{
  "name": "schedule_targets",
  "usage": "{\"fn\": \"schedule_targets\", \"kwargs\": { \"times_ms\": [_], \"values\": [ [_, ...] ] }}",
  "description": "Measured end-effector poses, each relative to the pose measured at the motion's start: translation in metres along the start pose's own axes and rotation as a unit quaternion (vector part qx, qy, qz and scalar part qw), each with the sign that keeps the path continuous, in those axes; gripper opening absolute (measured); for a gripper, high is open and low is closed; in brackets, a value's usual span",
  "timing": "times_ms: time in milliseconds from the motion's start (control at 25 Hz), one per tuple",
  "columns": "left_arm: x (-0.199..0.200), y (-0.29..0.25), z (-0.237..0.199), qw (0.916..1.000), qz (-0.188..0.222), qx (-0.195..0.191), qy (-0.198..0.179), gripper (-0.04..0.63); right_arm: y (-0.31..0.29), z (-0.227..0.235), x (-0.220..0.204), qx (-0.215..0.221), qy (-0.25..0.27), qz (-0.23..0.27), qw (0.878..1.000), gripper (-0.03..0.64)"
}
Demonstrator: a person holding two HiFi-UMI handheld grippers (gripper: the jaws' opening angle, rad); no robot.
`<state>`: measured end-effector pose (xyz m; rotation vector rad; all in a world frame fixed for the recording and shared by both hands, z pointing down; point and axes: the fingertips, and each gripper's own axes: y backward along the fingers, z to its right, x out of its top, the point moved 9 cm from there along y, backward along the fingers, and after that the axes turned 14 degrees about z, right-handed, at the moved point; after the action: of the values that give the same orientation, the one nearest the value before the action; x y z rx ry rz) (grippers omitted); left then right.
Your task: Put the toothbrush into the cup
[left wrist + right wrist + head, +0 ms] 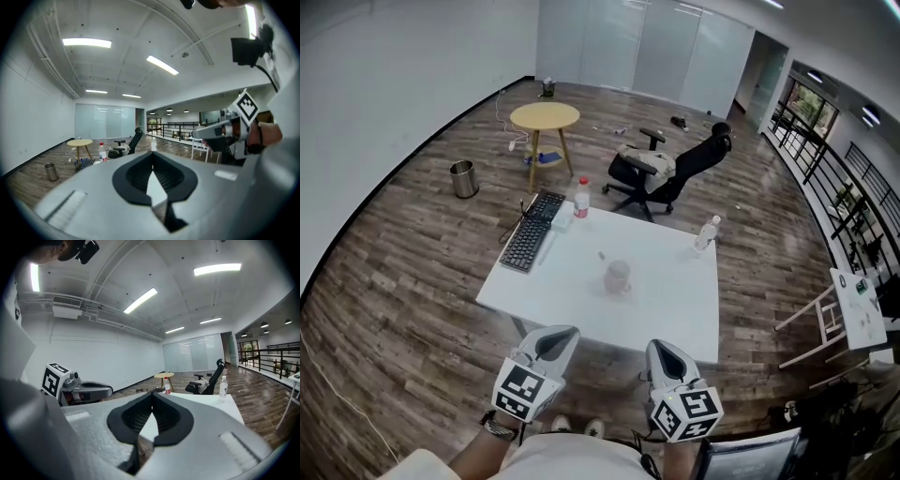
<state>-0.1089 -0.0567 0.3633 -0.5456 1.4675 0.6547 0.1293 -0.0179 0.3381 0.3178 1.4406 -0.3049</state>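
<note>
Left claw [562, 336] and right claw [662, 349] are hanging clenched and empty at the lower frame, short of the white square counter [675, 309]. Mid-frame, a pale translucent cup [618, 276] is standing; the slim toothbrush [602, 254] is seemingly lying just above-left. Reaching without unclenching risks shoving the toothbrush away.

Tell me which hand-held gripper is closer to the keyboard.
Left. The left hand-held gripper hangs before the table, on the side where the keyboard lies; the right hand-held gripper hangs beside it, further right, farther from the keyboard.
</note>
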Motion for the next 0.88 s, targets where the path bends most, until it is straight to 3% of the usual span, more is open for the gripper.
{"fn": "schedule_targets", "kwargs": {
  "times_ms": [520, 880],
  "values": [
    [-0.025, 0.015, 0.006, 0.9987, -0.025, -0.03, 0.032, 0.008, 0.03, -0.014, -0.013, -0.05, -0.006, -0.022, 0.999, 0.002],
    [-0.019, 0.033, 0.013, 0.9991, -0.027, -0.023, 0.023, 0.008, 0.035, -0.025, -0.018, -0.039, -0.013, -0.02, 0.999, 0.002]
  ]
}}
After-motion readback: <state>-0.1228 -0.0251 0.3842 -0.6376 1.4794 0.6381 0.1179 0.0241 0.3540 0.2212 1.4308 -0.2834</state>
